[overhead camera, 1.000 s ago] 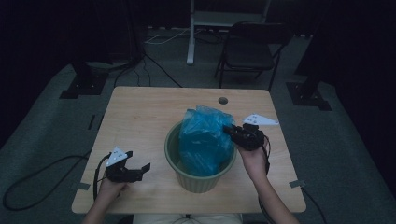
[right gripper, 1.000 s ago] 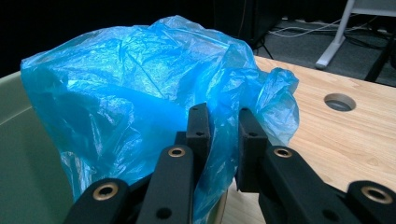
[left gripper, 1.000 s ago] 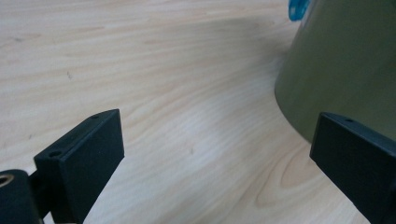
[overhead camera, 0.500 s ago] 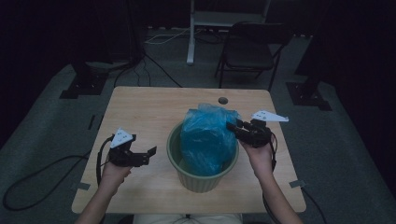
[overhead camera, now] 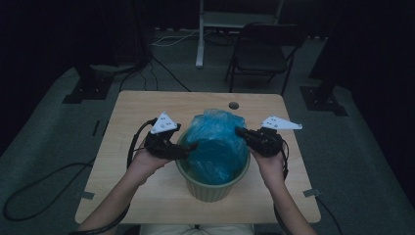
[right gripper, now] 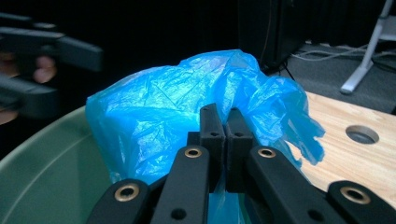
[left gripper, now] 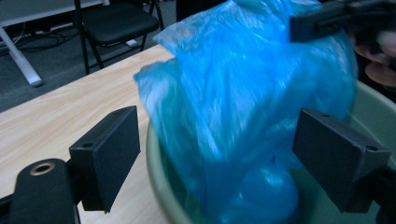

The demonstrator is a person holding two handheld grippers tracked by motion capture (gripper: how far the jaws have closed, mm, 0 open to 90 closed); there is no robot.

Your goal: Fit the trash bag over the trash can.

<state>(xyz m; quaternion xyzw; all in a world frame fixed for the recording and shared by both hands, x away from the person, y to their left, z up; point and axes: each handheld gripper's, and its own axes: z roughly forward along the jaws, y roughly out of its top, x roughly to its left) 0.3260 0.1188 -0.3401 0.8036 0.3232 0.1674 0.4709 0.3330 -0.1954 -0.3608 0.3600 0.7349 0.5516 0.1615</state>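
High view: left gripper [overhead camera: 188, 147] has come up from table edge to near rim of green bin [overhead camera: 213, 188], tips at left flank of blue bag [overhead camera: 218, 147]. Right gripper [overhead camera: 241, 132] barely shifted, at bag's upper right.

Left gripper view: jaws wide, just been closing slightly; bag bulges between them, pads not pressing yet. Bin rim below jaws.

Right gripper view: jaws just closed, pads together, bag film apparently pinched between them; table [right gripper: 355, 116] beyond, at right.

Judgement: one side held, second hold imminent; likely spreading bag over bin rim.
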